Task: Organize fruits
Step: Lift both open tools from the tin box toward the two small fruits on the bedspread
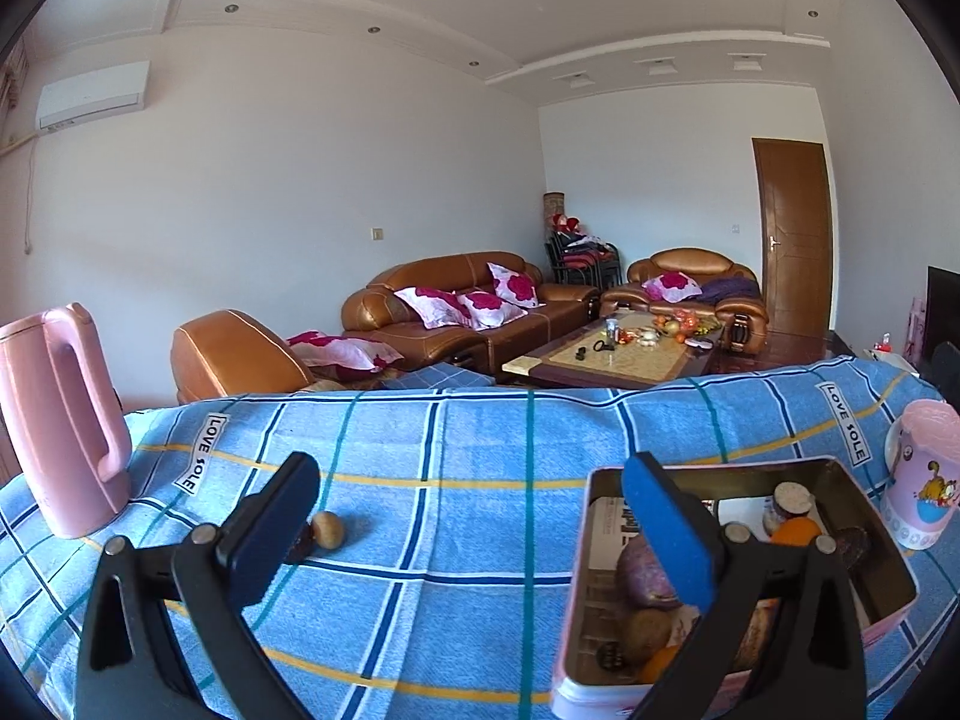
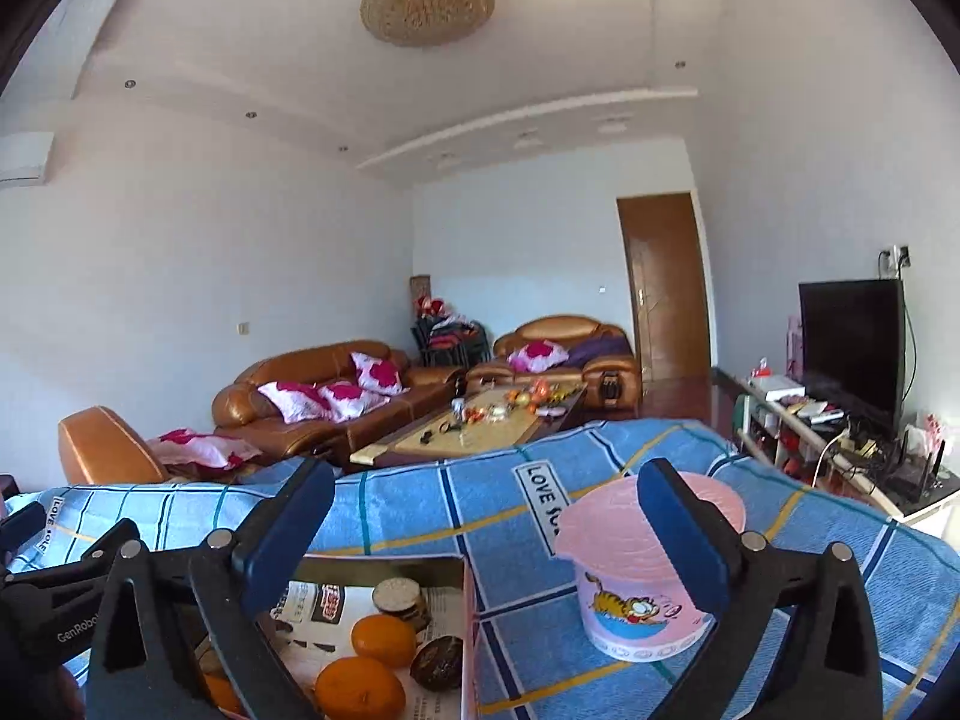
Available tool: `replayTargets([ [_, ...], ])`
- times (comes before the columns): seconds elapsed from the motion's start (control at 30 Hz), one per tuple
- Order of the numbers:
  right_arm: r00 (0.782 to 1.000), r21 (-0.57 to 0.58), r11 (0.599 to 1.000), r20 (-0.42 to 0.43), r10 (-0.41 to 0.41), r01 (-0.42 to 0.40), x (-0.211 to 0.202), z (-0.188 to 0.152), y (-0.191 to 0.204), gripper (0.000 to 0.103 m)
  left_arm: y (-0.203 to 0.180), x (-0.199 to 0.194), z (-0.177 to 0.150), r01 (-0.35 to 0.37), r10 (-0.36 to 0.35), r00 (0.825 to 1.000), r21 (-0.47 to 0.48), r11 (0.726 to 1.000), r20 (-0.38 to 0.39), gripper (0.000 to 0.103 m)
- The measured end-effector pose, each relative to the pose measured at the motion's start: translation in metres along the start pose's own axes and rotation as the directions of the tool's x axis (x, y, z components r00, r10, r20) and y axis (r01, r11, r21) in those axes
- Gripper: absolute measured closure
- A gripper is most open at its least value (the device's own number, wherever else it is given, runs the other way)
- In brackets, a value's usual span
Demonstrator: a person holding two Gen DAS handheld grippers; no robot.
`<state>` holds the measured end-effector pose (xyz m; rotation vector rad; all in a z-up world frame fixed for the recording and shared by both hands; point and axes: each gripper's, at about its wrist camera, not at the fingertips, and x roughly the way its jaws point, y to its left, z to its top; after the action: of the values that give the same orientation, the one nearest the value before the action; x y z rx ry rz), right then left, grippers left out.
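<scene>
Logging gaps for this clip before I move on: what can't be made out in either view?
- Tin contents, left view: right finger covers part of the fruit.
- Dark item beside the small round fruit, left view: mostly behind the left finger.
- Tin's near end, right view: cut off by the bottom edge.
- Coffee table items, both views: too small to identify.

My left tool (image 1: 474,516) shows two matte black plastic arms, each with a triangular cut-out near its base and round silver rivets along the top edge. Its fingers (image 1: 666,531) end in flat blue pads, the left one reading darker in shade. My right tool (image 2: 486,531) is the same build: black arms, silver rivets, blue pads. White "GenRobo…" lettering runs along black plastic at that view's left edge.
</scene>
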<state>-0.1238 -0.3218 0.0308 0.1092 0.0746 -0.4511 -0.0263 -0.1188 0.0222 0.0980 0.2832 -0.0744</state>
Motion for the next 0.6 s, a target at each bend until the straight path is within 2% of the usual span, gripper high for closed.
replayTargets([
  [0.2,0.999,-0.027,0.999,-0.050,0.016,-0.018,0.006,0.000,0.009,0.001,0.007,-0.003,-0.004,0.012,-0.012,1.000,-0.025,1.000,-0.026,0.000],
  [0.6,0.986,-0.061,0.998,-0.166,-0.022,0.012,0.006,-0.009,0.025,0.001,0.024,-0.007,-0.011,0.028,-0.032,0.998,-0.074,0.997,-0.058,0.000],
])
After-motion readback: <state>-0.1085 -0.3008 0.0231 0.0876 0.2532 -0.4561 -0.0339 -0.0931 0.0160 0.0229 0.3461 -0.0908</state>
